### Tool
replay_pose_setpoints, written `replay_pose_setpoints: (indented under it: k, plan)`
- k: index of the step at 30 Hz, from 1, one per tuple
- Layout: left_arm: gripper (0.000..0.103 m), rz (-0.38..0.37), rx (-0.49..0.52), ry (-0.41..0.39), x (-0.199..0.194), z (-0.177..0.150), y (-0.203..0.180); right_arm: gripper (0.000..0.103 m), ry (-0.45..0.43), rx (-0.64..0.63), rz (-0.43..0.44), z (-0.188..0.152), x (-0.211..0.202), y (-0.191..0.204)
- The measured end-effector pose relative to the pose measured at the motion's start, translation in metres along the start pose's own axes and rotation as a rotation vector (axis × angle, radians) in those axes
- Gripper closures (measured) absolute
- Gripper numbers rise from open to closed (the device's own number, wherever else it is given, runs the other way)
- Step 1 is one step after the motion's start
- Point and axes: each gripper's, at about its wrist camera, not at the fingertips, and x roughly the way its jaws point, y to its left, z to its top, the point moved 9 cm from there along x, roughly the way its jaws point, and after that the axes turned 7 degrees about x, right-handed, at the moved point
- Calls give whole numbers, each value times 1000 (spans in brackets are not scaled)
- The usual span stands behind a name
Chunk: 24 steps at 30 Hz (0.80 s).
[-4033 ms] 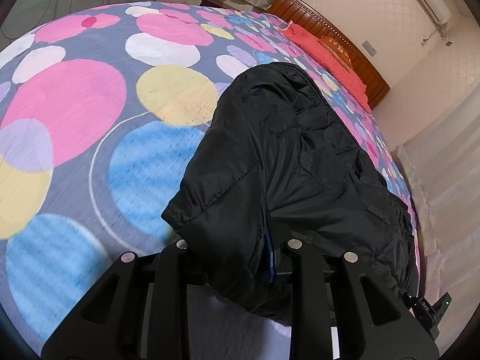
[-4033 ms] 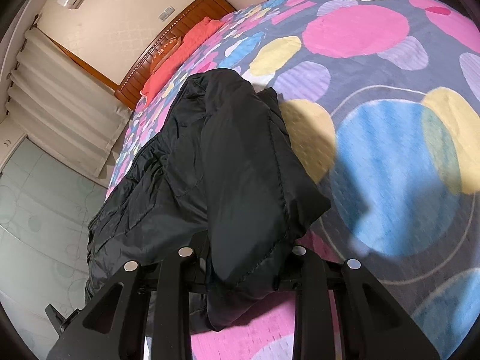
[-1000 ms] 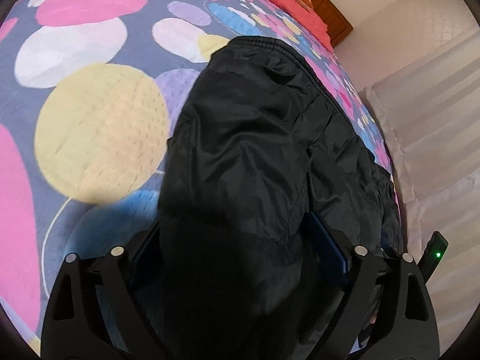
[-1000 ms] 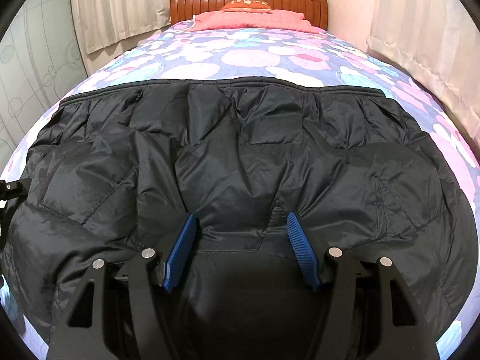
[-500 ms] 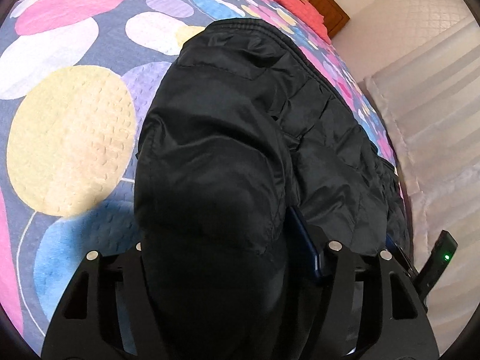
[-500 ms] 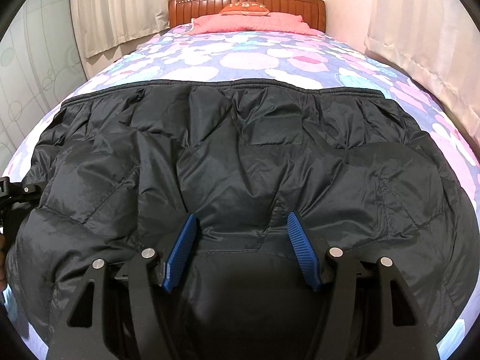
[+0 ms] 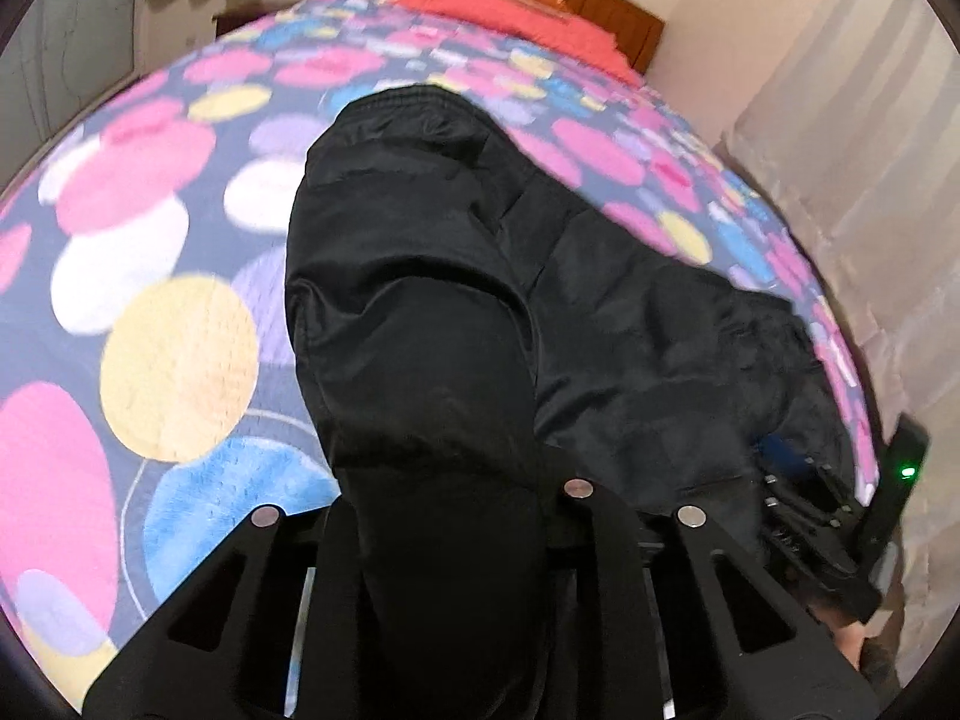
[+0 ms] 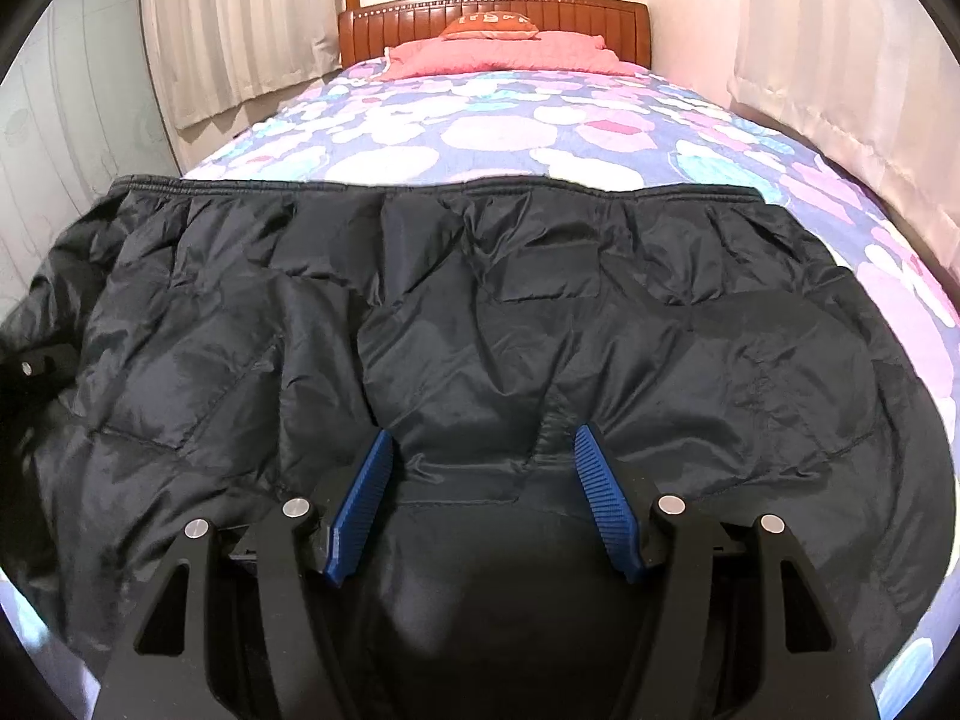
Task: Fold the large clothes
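Note:
A black puffer jacket (image 8: 480, 312) lies spread across the foot of a bed with a dotted cover (image 8: 492, 126). In the right wrist view my right gripper (image 8: 480, 498) is open, its blue pads (image 8: 366, 504) spread either side of a raised fold of the jacket. In the left wrist view my left gripper (image 7: 444, 516) is shut on a thick bunch of the jacket (image 7: 420, 312), which drapes over its fingers and hides the tips. The right gripper also shows in the left wrist view (image 7: 828, 516) at the far right.
The bed's wooden headboard (image 8: 492, 15) and red pillows (image 8: 498, 51) are at the far end. Curtains (image 8: 840, 60) hang close along the right side and at the back left. A glass panel (image 8: 66, 120) stands to the left.
My left gripper has closed on the jacket's left part and turned toward the headboard, the fabric bunching over it. The right gripper has stayed open in place.

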Motion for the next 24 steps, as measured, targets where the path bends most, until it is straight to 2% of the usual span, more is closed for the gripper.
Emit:
replay_pose_setpoints:
  k: [4, 11, 17, 24]
  plan:
    - [85, -15, 40, -39, -26, 14, -29, 31, -59, 16, -6, 12, -26, -17]
    - [85, 29, 192, -71, -44, 32, -115, 31, -88, 74, -73, 21, -63, -88]
    - [85, 59, 278, -58, -32, 37, -178, 31, -82, 165, -124, 15, -78, -157]
    - [85, 94, 381, -27, 3, 28, -256, 31, -85, 197, -186, 4, -88, -202]
